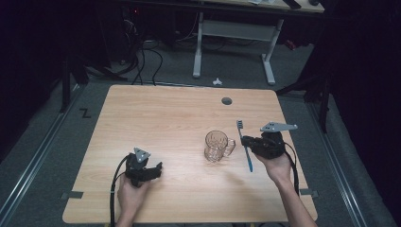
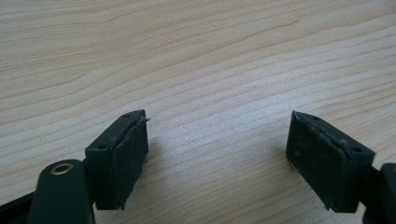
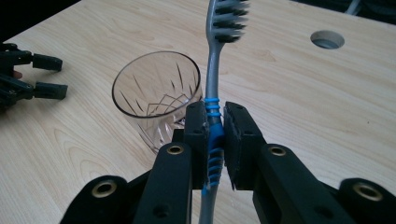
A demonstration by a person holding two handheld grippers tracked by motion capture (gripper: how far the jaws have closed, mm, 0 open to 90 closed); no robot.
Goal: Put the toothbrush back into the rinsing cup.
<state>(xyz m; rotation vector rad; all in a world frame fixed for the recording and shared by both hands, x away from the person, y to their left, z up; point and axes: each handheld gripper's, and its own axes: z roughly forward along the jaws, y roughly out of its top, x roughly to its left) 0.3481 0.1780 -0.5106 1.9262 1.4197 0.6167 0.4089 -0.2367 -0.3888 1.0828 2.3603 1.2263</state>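
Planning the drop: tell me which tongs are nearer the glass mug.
Right. The right tongs, clamping the toothbrush, are just beside the glass mug; the left tongs rest farther off.

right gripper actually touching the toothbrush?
Touching. In the right gripper view the right gripper has both pads clamped on the toothbrush handle, no gap.

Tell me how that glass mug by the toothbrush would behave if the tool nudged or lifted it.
The glass mug looks thick-walled with cut patterns, so it is probably heavy for its size and would likely slide rather than tip on the smooth table. Being clear glass, it may be slippery between pads and could break if dropped. Its side handle might make it swivel when pushed off-centre.
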